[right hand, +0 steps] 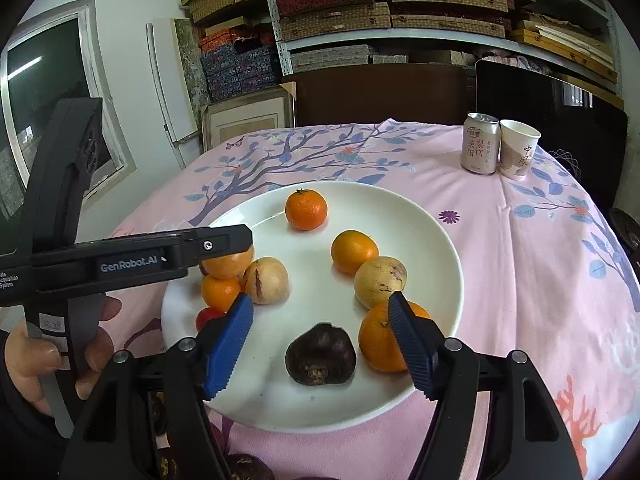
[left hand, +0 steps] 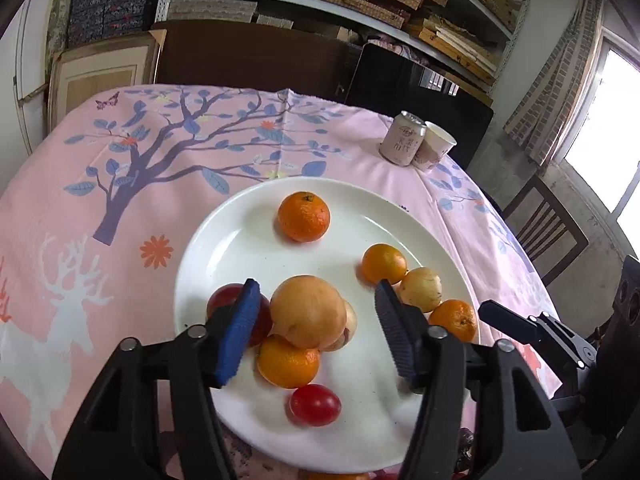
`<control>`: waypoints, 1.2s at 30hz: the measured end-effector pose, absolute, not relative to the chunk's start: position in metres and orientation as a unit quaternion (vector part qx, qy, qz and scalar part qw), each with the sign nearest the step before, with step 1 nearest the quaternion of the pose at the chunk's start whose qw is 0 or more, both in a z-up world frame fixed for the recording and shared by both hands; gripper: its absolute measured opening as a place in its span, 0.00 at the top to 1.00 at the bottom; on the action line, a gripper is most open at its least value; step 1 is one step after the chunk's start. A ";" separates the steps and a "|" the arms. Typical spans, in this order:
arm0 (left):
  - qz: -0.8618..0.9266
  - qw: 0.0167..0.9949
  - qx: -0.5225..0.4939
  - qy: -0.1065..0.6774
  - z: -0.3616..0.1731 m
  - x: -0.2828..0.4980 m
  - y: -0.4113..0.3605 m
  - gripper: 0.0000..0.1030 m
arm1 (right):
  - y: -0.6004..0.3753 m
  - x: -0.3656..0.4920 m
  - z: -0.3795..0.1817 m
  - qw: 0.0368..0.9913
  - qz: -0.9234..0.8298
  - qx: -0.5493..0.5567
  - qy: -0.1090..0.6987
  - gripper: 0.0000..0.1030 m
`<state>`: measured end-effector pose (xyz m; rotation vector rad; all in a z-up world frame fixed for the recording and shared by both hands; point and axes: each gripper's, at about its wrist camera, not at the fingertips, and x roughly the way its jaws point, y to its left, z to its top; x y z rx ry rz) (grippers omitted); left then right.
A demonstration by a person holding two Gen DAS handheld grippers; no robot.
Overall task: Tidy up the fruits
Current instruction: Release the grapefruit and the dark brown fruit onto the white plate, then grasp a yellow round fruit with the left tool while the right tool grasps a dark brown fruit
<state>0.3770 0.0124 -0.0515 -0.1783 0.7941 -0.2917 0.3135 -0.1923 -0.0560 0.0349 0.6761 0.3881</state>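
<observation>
A white plate holds several fruits: mandarins, pale yellow fruits, red tomatoes and a dark purple fruit. My left gripper is open above the plate's near side, its fingers on either side of a large yellow-orange fruit that sits on a mandarin. A red tomato lies below. My right gripper is open and empty just above the dark purple fruit, with a mandarin by its right finger. A lone mandarin sits at the plate's far side.
A drink can and a paper cup stand at the table's far right. The pink patterned tablecloth covers the table. More dark fruits lie off the plate at the near edge. Shelves and chairs stand behind.
</observation>
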 end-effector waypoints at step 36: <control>-0.154 0.900 0.040 0.405 -0.075 0.165 0.026 0.19 | -0.219 0.251 -0.108 0.860 0.231 0.040 0.453 0.57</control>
